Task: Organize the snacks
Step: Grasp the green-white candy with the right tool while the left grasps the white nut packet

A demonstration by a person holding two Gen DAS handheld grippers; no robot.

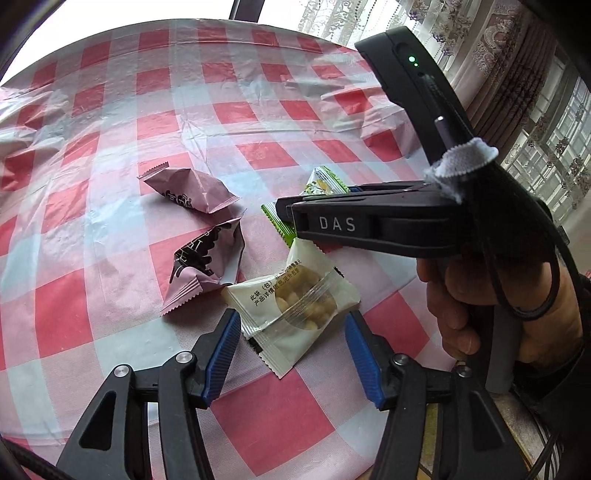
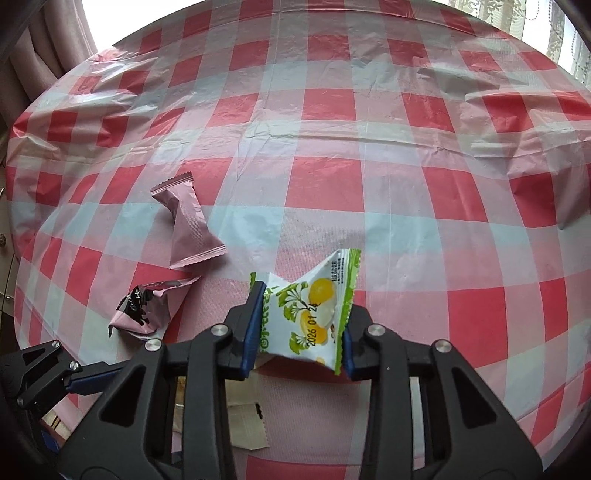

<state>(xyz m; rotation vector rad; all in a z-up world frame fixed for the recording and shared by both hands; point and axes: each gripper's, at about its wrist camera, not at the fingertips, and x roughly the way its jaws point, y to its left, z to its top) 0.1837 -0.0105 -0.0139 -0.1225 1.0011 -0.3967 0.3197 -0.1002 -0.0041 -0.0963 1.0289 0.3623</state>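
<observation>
My right gripper [image 2: 303, 325] is shut on a green and white snack packet [image 2: 310, 314], lifted just above the table; the left wrist view shows this gripper [image 1: 291, 214] from the side with the packet [image 1: 321, 184] sticking out behind it. My left gripper [image 1: 291, 354] is open, its blue pads on either side of a cream packet with a clear window [image 1: 295, 310] that lies on the cloth. Two pink packets [image 1: 192, 190] [image 1: 207, 262] lie to the left; they also show in the right wrist view [image 2: 188, 221] [image 2: 147, 310].
A red, pink and white checked plastic tablecloth [image 2: 332, 147] covers the round table, wrinkled towards the far edge. Curtains and a window [image 1: 535, 110] stand at the right. A chair back [image 1: 247, 9] shows beyond the table.
</observation>
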